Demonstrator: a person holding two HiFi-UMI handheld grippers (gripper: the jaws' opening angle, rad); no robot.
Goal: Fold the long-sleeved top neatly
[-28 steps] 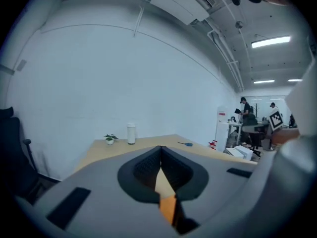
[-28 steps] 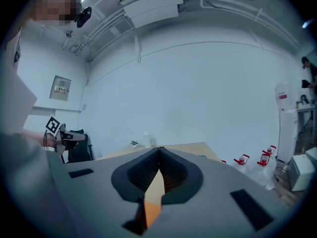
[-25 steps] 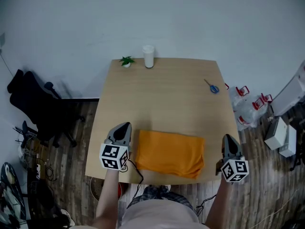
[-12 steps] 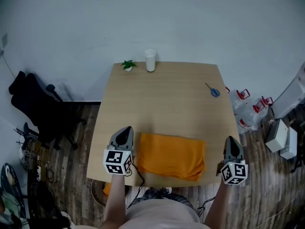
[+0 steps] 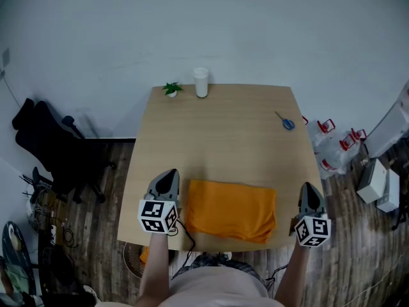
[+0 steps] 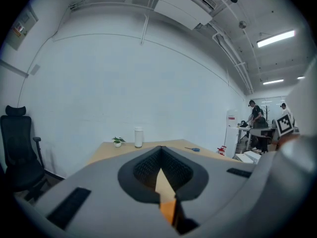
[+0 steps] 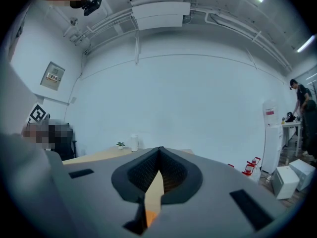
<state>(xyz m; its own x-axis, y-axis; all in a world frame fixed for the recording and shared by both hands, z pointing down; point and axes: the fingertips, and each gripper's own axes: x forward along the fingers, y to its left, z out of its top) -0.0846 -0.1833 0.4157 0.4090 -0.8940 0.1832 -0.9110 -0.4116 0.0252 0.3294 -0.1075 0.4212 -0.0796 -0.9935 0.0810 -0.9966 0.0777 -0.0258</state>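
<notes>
Orange top [image 5: 230, 210]: folded to compact rectangle, flat at near edge of table [image 5: 223, 133] | left gripper [image 5: 169, 174]: jaws together, empty, just beside its left edge | right gripper [image 5: 308, 188]: likewise closed, empty, clear of right edge | likely parked aside, fold finished

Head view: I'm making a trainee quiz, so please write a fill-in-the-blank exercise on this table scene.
The folded top on the table is ____ in colour.
The container beside the small plant is ____.
The scissors have ____ handles.
Missing: orange; white; blue.
</notes>
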